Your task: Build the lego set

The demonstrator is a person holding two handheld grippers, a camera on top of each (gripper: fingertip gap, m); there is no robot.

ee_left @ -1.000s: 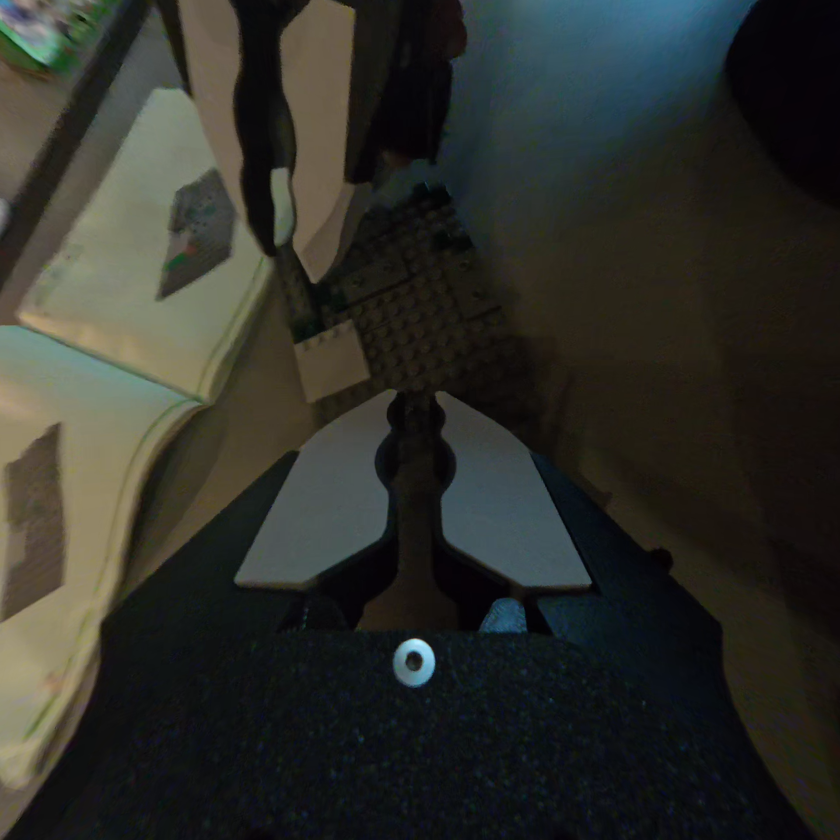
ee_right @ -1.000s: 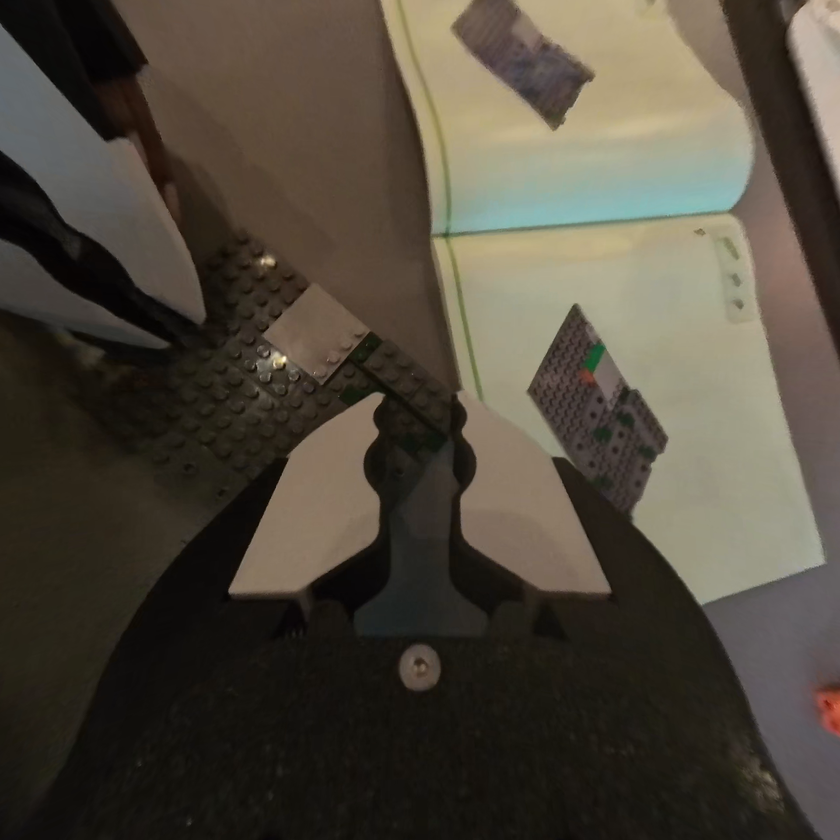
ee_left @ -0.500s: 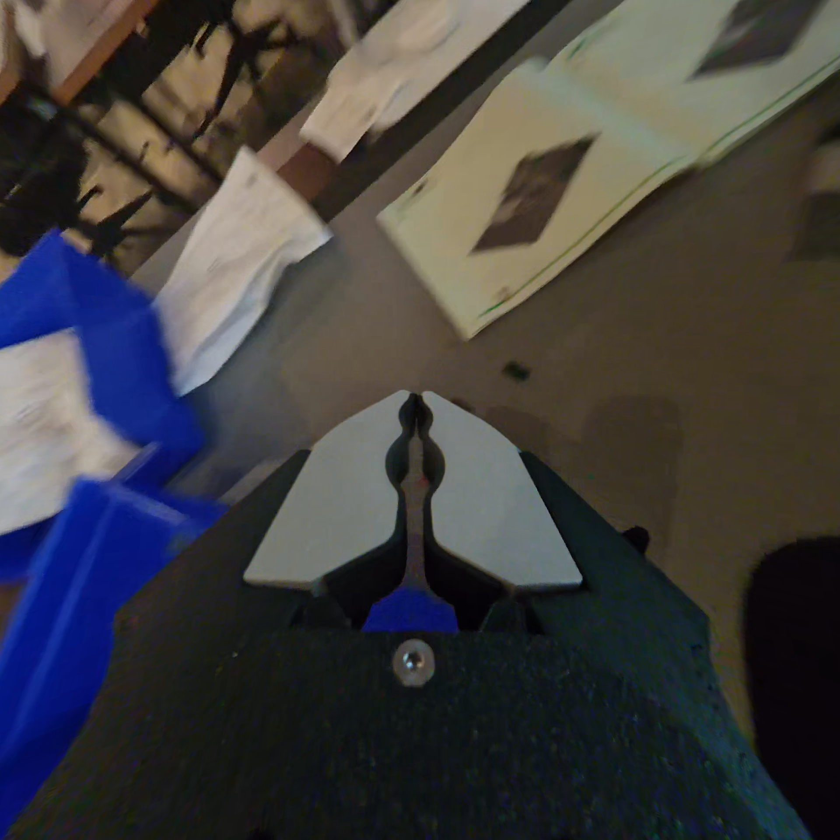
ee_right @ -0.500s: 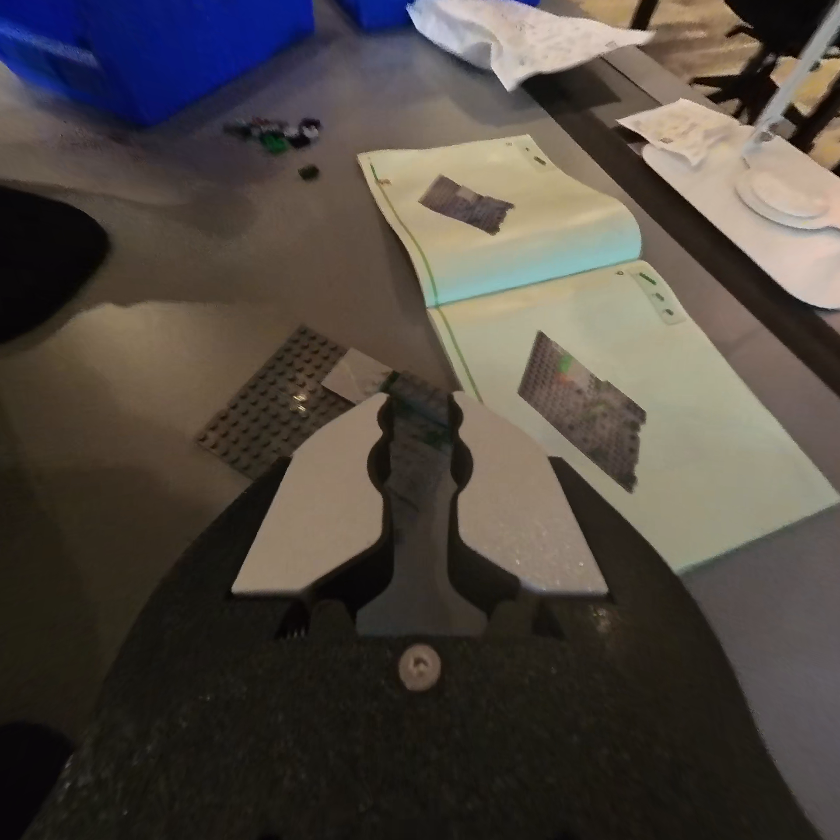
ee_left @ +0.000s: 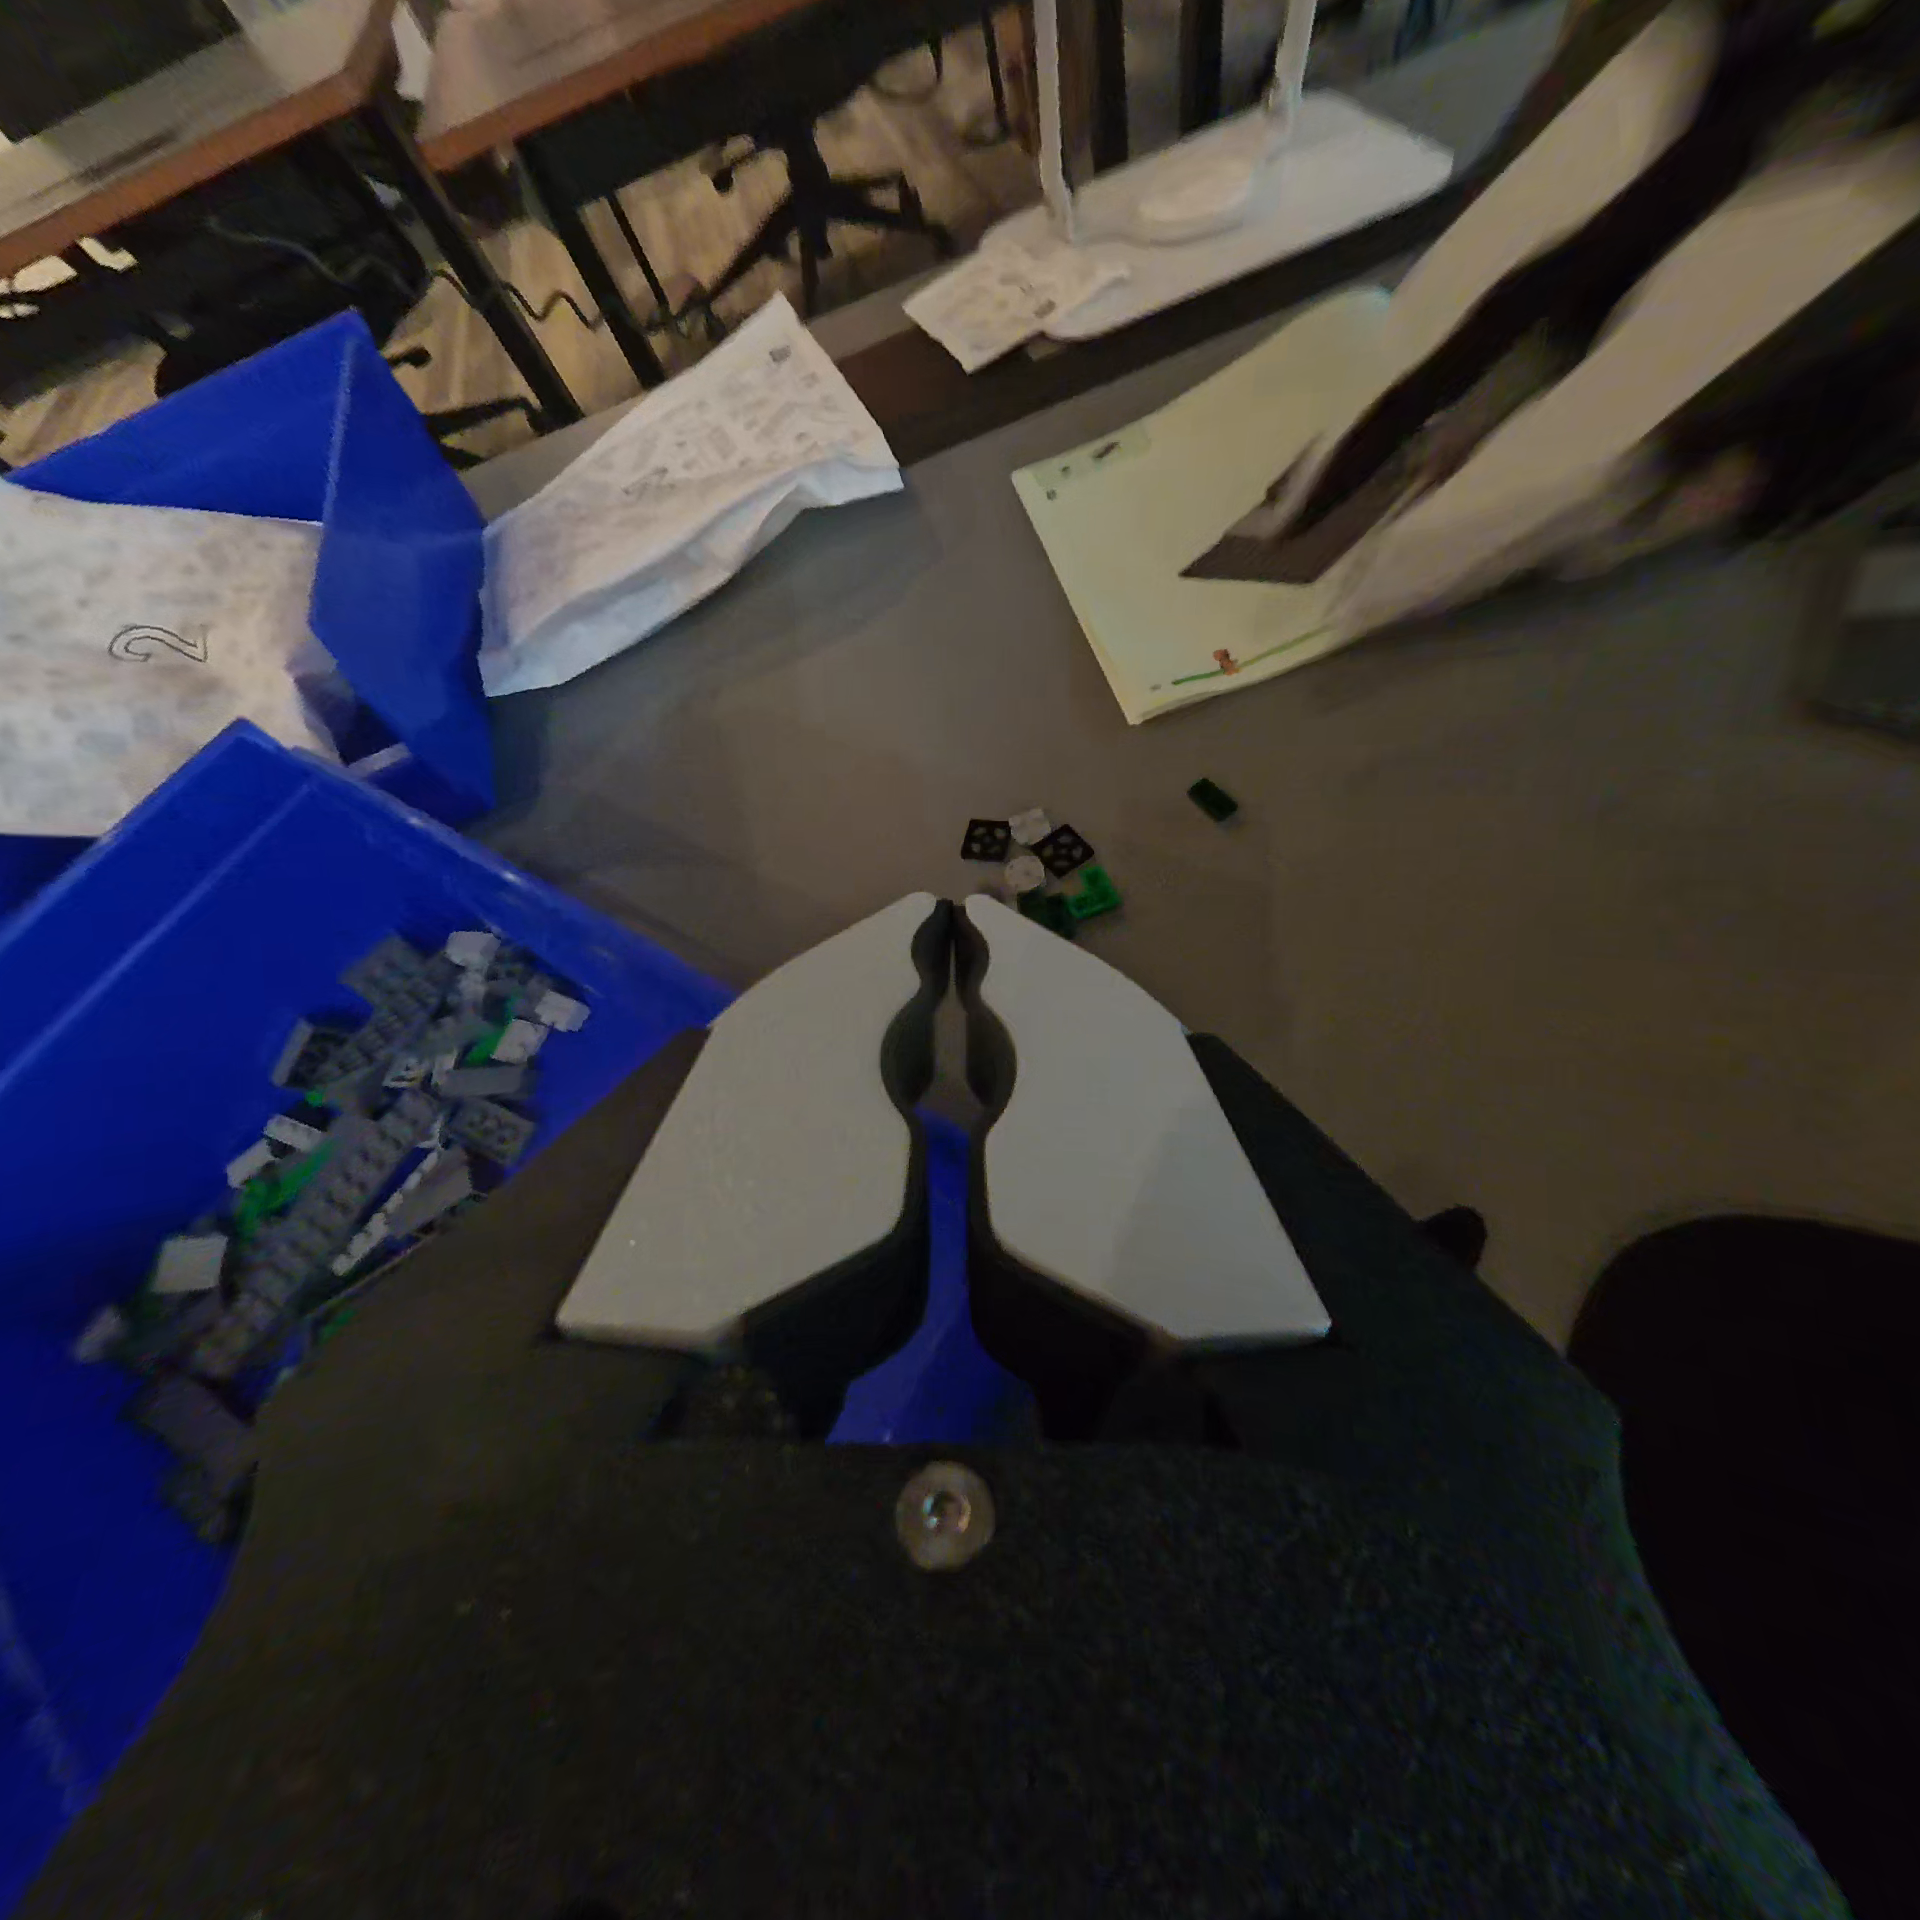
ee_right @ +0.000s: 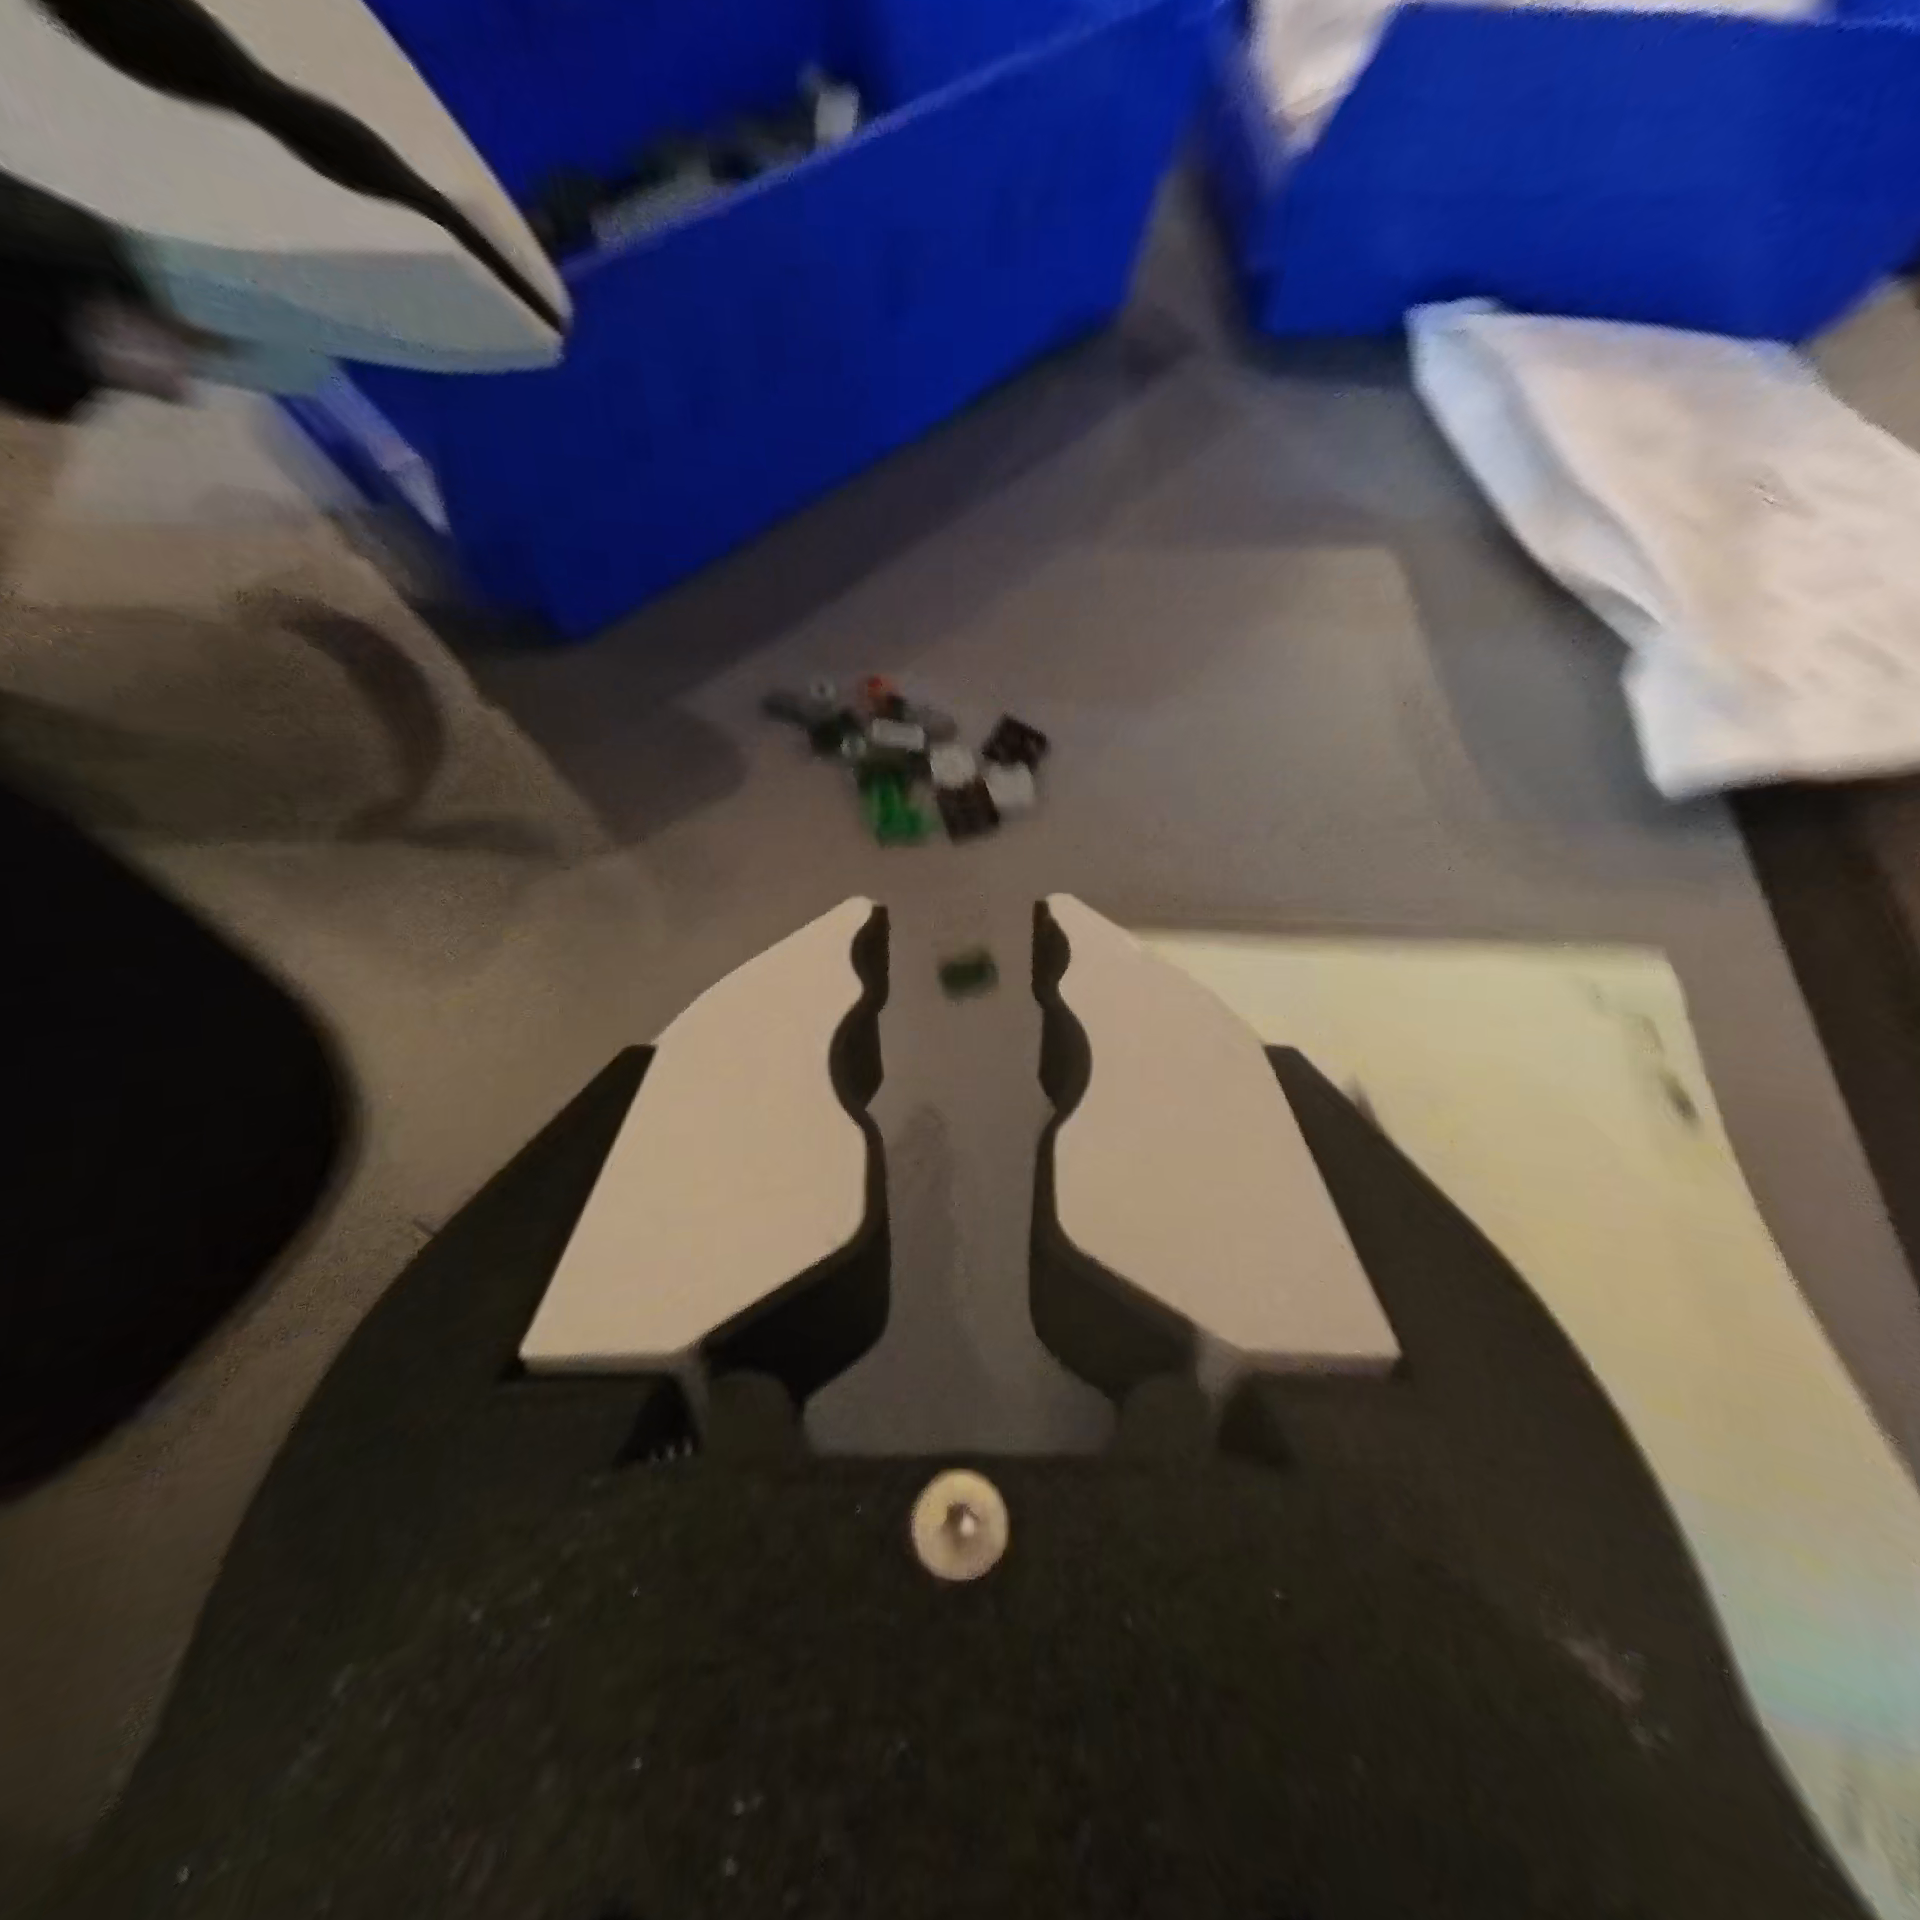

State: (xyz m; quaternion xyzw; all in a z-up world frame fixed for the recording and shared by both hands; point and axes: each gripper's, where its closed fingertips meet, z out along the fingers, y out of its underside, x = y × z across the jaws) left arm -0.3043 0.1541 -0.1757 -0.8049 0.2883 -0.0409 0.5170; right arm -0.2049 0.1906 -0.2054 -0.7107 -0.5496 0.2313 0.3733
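Blue bins (ee_right: 810,416), two (one green piece (ee_right: 964,975) apart)

The left gripper (ee_left: 958,914) is seen with its pale fingers (ee_left: 790,1132) pressed tip to tip, nothing held between them, above a grey table (ee_left: 1403,935). Just beyond the tips a small cluster of loose pieces (ee_left: 1039,868) is scattered, black, white and green, and one dark green piece (ee_left: 1212,800) lies apart to the right. A blue bin (ee_left: 125,987) filled with grey bricks (ee_left: 353,1153) is placed at left. An open booklet (ee_left: 1174,540) is partly covered by the blurred right gripper (ee_left: 1309,488).
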